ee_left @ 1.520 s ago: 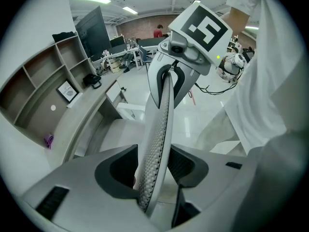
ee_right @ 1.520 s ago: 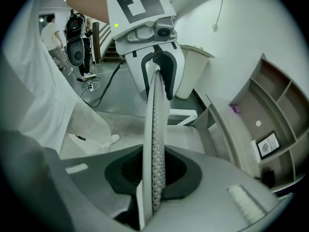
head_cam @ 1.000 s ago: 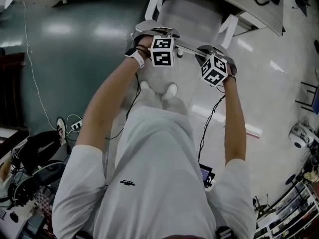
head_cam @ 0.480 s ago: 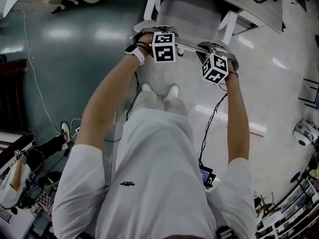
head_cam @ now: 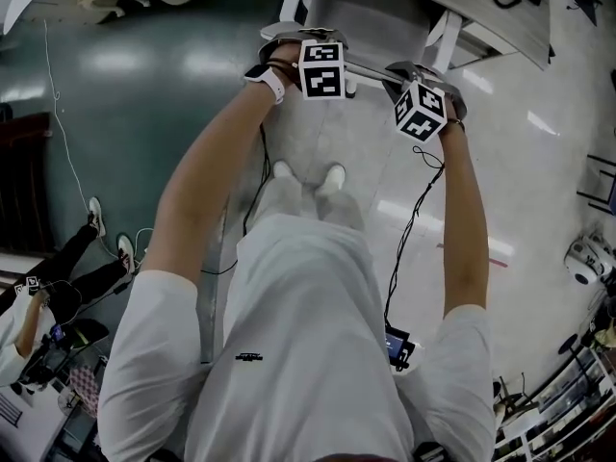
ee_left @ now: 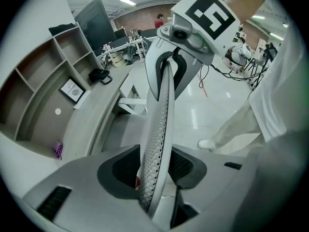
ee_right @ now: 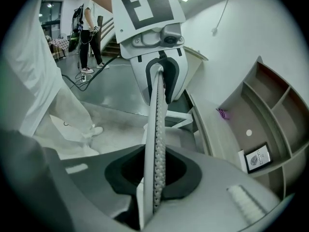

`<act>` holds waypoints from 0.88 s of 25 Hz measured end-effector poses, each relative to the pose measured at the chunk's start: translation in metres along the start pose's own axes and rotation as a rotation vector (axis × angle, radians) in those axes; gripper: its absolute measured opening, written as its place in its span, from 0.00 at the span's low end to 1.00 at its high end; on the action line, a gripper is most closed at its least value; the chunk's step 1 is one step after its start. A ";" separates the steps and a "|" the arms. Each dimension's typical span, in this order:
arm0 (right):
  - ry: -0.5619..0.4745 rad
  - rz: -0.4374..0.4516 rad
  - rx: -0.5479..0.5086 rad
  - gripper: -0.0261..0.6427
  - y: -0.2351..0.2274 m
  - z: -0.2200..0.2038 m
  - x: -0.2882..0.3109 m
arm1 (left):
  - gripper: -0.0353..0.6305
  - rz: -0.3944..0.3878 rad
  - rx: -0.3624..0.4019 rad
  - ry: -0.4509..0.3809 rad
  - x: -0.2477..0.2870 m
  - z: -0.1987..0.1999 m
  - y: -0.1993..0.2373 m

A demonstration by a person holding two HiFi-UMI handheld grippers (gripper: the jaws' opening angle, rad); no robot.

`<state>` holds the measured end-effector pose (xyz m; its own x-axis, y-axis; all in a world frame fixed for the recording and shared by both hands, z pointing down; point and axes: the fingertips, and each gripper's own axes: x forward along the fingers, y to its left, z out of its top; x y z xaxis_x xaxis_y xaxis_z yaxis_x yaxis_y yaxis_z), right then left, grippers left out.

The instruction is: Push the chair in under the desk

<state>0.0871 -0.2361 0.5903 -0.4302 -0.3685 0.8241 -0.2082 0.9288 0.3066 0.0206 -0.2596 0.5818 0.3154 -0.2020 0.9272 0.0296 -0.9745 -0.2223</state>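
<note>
Because the chair (head_cam: pixel 371 12) has to go straight in under the desk (head_cam: pixel 500 29), the person stands squarely behind it, shoes (head_cam: pixel 306 173) together, and takes the top rim of its backrest (ee_left: pixel 161 95) with both tools, one toward each corner; a push shared this way should keep the chair from swinging round. The left gripper (ee_left: pixel 155 166) straddles the perforated rim with a pad against each face, though its jaws are easing open at this moment with the rim between them. The right gripper (ee_right: pixel 154 175) is clamped narrowly on the same rim, both pads pressed to it, and the two tools face each other along the edge. In the head view the seat runs up to the desk's pale front edge and seems partly beneath it, with the white armrests (head_cam: pixel 445 38) close to that edge, so I judge the push well along but not finished. The floor (head_cam: pixel 115 94) is smooth and glossy, dark green on the person's left and pale on the right, mirroring the ceiling lights; the chair should travel over it easily. Cables (head_cam: pixel 53 104) trail across the green part, well clear of the chair. The desk curves and carries open cubbies (ee_left: pixel 38 76) holding a framed card (ee_left: pixel 73 90) and a small purple thing (ee_left: pixel 58 150). Another person (ee_right: pixel 89 28) stands far off among equipment.
</note>
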 end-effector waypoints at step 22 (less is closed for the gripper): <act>0.002 -0.060 -0.032 0.14 -0.110 -0.015 0.027 | 0.26 0.120 0.070 0.013 0.032 0.011 0.113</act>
<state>0.1112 -0.3478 0.5862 -0.4159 -0.4236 0.8047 -0.2057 0.9058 0.3704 0.0444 -0.3752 0.5825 0.3083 -0.3185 0.8964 0.0584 -0.9342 -0.3520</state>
